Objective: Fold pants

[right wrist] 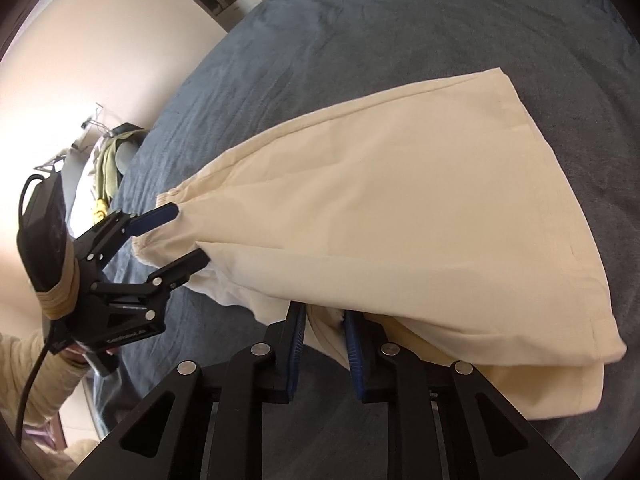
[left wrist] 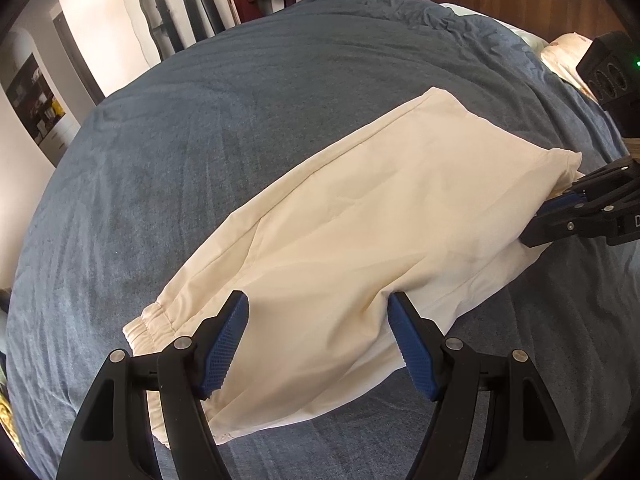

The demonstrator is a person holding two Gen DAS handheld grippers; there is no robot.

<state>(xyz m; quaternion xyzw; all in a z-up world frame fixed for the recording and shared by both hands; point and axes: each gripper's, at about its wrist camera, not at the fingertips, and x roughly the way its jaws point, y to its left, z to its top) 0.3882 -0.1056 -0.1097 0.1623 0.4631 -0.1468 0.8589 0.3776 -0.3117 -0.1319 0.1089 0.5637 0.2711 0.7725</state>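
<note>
A pair of cream cotton pants with gathered elastic cuffs (left wrist: 352, 232) is lying folded over itself across a dusty-blue, softly wrinkled bedspread (left wrist: 240, 120); the doubled layers are showing most clearly in the right wrist view, where the top layer (right wrist: 400, 200) is draping over a lower one near the fold's edge. The left gripper (left wrist: 318, 334) is sitting with its blue-padded black fingers spread wide, the two pads (left wrist: 226, 344) resting on the fabric beside the cuffed end without pinching any of it; the same tongs (right wrist: 188, 236) are appearing at the left of the right wrist view, parted at the cloth's edge. The right gripper (right wrist: 326, 346) is standing nearly closed, its pads (right wrist: 354, 354) squeezing a bunch of the cream fabric between them (a thin wedge of cloth is filling the narrow gap); seen from the left wrist camera, it (left wrist: 560, 210) is biting the far corner of the pants.
</note>
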